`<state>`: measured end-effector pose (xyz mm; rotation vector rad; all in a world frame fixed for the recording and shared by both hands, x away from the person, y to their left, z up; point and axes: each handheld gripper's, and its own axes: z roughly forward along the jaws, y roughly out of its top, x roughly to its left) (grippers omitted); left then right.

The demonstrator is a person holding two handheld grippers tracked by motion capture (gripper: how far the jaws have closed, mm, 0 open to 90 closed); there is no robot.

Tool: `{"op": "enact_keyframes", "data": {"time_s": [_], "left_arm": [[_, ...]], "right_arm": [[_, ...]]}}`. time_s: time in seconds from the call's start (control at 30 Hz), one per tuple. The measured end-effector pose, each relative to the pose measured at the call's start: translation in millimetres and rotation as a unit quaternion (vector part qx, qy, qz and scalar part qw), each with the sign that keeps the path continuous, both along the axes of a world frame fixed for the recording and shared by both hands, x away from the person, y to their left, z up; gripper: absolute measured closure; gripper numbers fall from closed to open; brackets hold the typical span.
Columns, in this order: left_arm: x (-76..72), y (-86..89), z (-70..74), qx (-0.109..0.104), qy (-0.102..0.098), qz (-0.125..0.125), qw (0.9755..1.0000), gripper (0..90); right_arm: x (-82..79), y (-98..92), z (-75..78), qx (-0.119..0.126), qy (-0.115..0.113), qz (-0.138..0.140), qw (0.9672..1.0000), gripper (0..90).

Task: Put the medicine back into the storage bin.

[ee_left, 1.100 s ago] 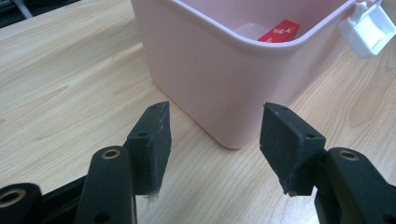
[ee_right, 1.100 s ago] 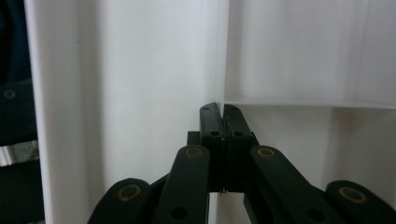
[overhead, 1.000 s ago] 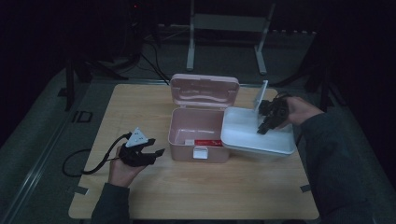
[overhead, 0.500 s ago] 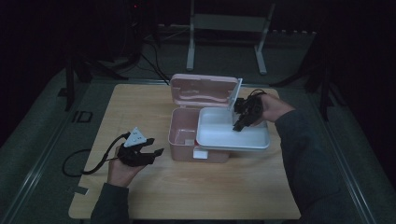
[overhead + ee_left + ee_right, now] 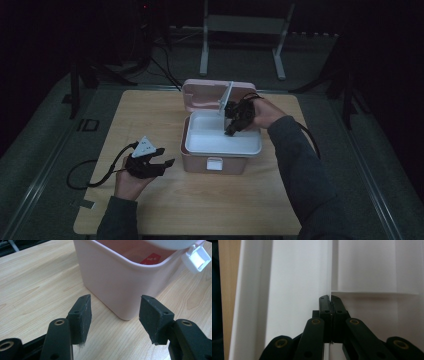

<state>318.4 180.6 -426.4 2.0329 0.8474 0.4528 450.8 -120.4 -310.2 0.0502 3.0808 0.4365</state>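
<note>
Wood tabletop (image 5: 150,115) takes up most of the scene, pale and bare apart from one box, w/ dark floor and metal stands behind it. That bareness looks deliberate: nothing to bump while the tray travels.

Pink box (image 5: 212,160) sits mid-table, its lid (image 5: 205,92) thrown back and standing up at the rear so the top is free to receive something. Inside, seen from the left gripper view, a red label (image 5: 152,258) lies on the bottom, so the box already has contents under where the tray goes.

White tray (image 5: 222,137) is right over the box opening, about level and covering most of it, its rim roughly lined up w/ the box walls. I can't tell whether it's seated or a touch above. I'd say it's the insert, and the job is dropping it in.

Right gripper (image 5: 231,131) has its jaws pressed together on the thin upright divider (image 5: 330,270) inside the tray, prob. bc that wall is the only slim handle a two-jaw tool can pinch.

Left gripper (image 5: 162,164) rests on the table just beside the box's left front corner, jaws spread, nothing between them, pointing at the box wall. Looks parked on standby, maybe to steady the box.

White latch (image 5: 214,163) hangs at the box front.
</note>
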Motion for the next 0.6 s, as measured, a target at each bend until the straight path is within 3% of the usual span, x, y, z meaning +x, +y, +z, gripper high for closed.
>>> {"op": "enact_keyframes", "data": {"time_s": [0.27, 0.5, 0.6], "left_arm": [[0.3, -0.3, -0.9, -0.001, 0.002, 0.001, 1.0, 43.3], [0.8, -1.3, -1.6, 0.0, 0.003, -0.001, 1.0, 43.3], [0.7, -2.0, -2.0, -0.001, 0.004, 0.0, 1.0, 43.3]], "right_arm": [[9.1, 20.0, -14.5, -0.002, -0.002, -0.013, 0.9999, 89.8], [9.9, 24.4, -20.7, -0.009, -0.005, -0.013, 0.9999, 89.0], [9.8, 25.8, -23.4, -0.015, -0.01, -0.019, 0.9997, 83.0]]}}
